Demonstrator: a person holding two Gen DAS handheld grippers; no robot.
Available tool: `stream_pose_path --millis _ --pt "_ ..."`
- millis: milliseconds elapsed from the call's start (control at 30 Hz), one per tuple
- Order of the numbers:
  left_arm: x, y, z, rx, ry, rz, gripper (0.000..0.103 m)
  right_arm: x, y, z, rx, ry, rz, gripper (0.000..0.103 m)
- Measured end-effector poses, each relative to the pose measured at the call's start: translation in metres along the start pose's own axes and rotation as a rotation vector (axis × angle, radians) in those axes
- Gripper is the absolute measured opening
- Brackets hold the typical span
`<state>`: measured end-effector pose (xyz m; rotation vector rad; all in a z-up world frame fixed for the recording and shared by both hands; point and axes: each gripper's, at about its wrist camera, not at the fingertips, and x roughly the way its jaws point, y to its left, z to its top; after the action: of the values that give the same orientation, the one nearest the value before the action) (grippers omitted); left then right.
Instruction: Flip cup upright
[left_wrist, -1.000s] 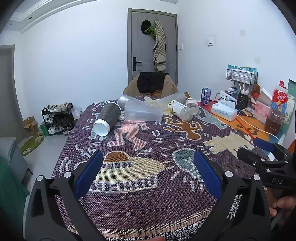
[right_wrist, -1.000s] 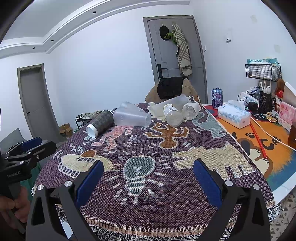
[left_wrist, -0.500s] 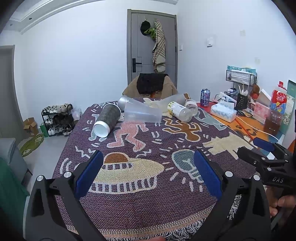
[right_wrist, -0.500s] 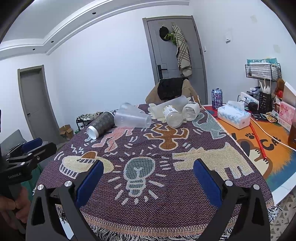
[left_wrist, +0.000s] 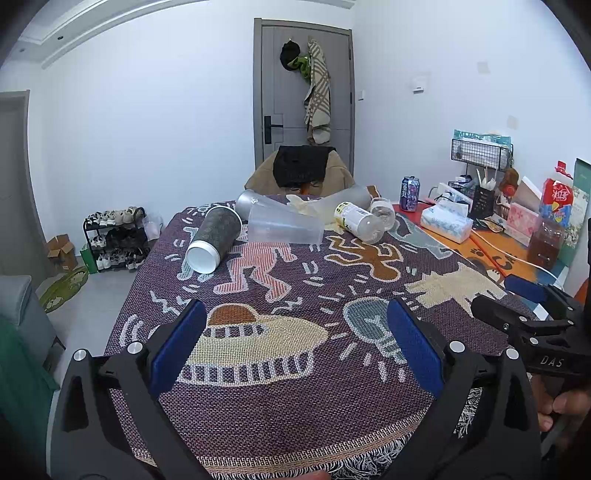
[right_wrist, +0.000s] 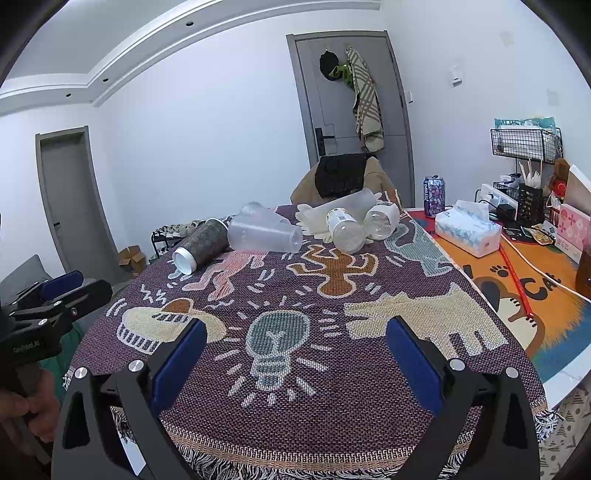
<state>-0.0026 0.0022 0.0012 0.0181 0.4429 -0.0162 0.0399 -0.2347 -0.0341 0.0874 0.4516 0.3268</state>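
Several cups and bottles lie on their sides at the far end of the patterned cloth. A dark patterned cup (left_wrist: 212, 239) (right_wrist: 201, 245) with a white base lies at the left. A clear plastic cup (left_wrist: 282, 229) (right_wrist: 264, 232) lies beside it. A labelled clear bottle (left_wrist: 358, 221) (right_wrist: 343, 230) lies to the right. My left gripper (left_wrist: 295, 345) is open and empty over the near edge. My right gripper (right_wrist: 295, 347) is open and empty over the near edge, also seen in the left wrist view (left_wrist: 524, 306).
A frosted tumbler (right_wrist: 343, 205), a small clear jar (right_wrist: 382, 221) and a metal cup (left_wrist: 247, 203) lie among them. On the orange mat at the right are a tissue box (right_wrist: 467, 232), a soda can (right_wrist: 434, 195), a cable and wire racks. A chair (left_wrist: 301, 173) stands behind the table.
Both grippers have drawn back slightly and risen; the cups look a little farther off. Nothing on the table has moved and both jaws stay open.
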Motion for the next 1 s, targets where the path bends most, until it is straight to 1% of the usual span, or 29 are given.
stream_pose_path --millis 667,1000 --pt "-0.002 0.000 0.000 -0.005 -0.008 -0.004 0.097 -0.001 0.002 0.001 -0.015 -0.003 -0.008 0.095" --pt "0.006 0.007 -0.001 -0.022 0.007 0.015 0.097 0.011 -0.002 -0.001 -0.010 0.042 0.006 0.095"
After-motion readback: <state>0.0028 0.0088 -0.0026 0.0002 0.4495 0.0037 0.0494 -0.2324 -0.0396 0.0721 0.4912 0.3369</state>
